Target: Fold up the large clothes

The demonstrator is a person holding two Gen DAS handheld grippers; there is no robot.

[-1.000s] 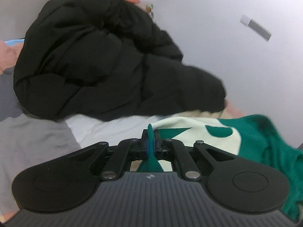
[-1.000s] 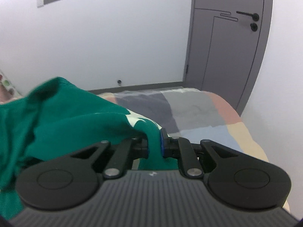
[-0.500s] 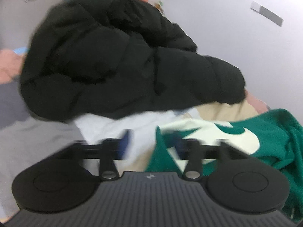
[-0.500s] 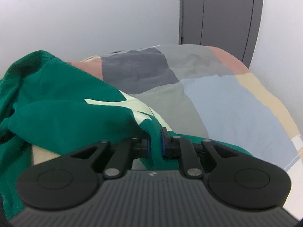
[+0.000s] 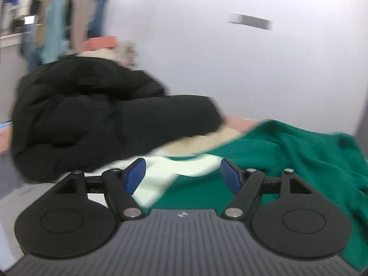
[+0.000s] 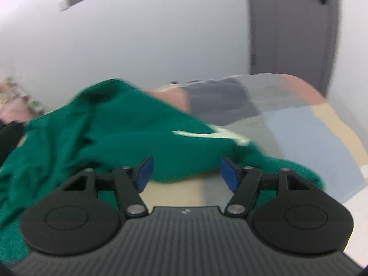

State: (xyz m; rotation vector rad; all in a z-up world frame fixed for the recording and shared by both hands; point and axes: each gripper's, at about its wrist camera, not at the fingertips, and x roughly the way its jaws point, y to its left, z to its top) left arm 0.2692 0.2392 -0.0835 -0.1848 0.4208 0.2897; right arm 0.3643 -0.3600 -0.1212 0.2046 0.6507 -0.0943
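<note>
We hold both the left gripper [image 5: 182, 176] and the right gripper [image 6: 185, 173] spread wide, gripping nothing. The crumpled green knit sweater with pale patches [image 6: 110, 133] lies bunched mid-bed on the patchwork bedspread [image 6: 306, 135], beside the black puffer jacket [image 5: 96, 117]; regrasping a wrong layer risks a crooked fold.

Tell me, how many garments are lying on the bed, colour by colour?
Green with pale print: 1, the green sweatshirt
Black: 1, the black puffer jacket
Total: 2 on the patchwork bedspread. The hanging clothes at the back are too blurred to count.
</note>
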